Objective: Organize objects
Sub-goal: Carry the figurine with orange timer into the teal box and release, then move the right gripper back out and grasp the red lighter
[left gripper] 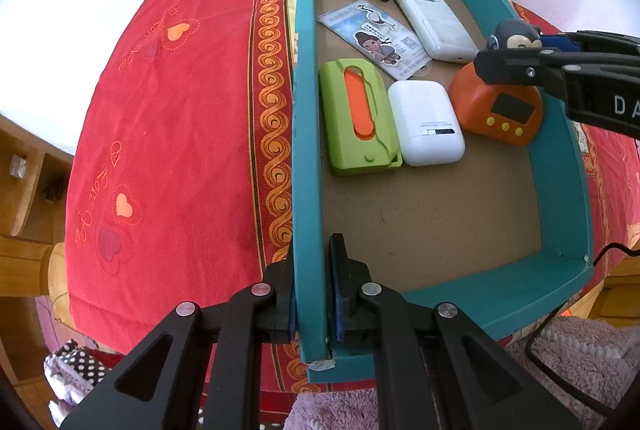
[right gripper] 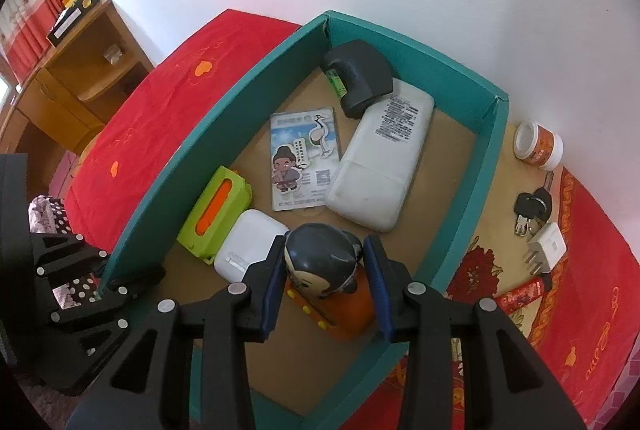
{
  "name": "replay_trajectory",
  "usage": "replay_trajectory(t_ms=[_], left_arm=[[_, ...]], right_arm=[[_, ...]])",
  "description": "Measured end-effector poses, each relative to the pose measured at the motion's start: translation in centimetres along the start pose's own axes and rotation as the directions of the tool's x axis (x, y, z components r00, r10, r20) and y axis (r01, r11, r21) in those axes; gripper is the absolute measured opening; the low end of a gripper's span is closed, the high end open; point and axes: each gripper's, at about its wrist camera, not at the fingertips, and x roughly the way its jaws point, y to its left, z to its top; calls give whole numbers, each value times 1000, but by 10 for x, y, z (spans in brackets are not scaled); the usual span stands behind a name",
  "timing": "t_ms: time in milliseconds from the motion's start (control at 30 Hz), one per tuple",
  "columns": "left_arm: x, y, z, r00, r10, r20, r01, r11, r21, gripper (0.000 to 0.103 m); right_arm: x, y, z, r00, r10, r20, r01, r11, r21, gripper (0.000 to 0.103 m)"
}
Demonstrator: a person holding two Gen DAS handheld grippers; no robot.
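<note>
Box: teal cardboard box (left gripper: 560, 165), open top, brown fibreboard floor, thin straight walls; stands on the desk.
Desk covering: red cloth (left gripper: 168, 133) with woven gold scroll border and stitched hearts, lightly creased.
Left gripper: left gripper (left gripper: 314, 306) closed tight on the box's near-left wall, blue pads pressed on both faces of the card, close to the corner.
Right gripper: right gripper (right gripper: 325, 270) at a middling opening, blue pads against the 2 sides of the timer's dark head; it holds the timer.
Timer: orange timer (left gripper: 498, 107), smooth moulded plastic, domed body, dark rounded cartoon head (right gripper: 320, 258), small dark screen and 3 yellow buttons; inside the box, by its right wall, base at or just above the floor, cannot tell which.
Box contents, near row: lime-green plastic case (left gripper: 358, 119) with orange slot insert, touching a glossy white rounded earbud case (left gripper: 426, 127).
Box contents, far row: flat laminated card (right gripper: 306, 157) with cartoon figure; long white rounded-edge remote (right gripper: 382, 161), label side up; black matte wedge-shaped device (right gripper: 360, 77) with green part.
Outside box, right: white-lidded orange jar (right gripper: 538, 145), black keys (right gripper: 532, 209), white plug adapter (right gripper: 546, 250), red tube (right gripper: 522, 296), all on the cloth.
</note>
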Motion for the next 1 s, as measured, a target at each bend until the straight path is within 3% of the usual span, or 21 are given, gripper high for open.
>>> replay_trajectory(t_ms=[167,400,800,1000], left_arm=[[0,0,0,1000,0,0,0,1000,0,12],[0,0,0,1000,0,0,0,1000,1,12],[0,-1,0,1000,0,0,0,1000,2,12],[0,-1,0,1000,0,0,0,1000,2,12]], right_arm=[[0,-3,-1,1000,22,5,-22,999,26,39],[-13,-12,-3,996,72,53,-76,994,83,60],[-27,-17,-6,992,75,100,-85,991,101,60],[-45,-24,-8,982,111,151,-131,983,129,60]])
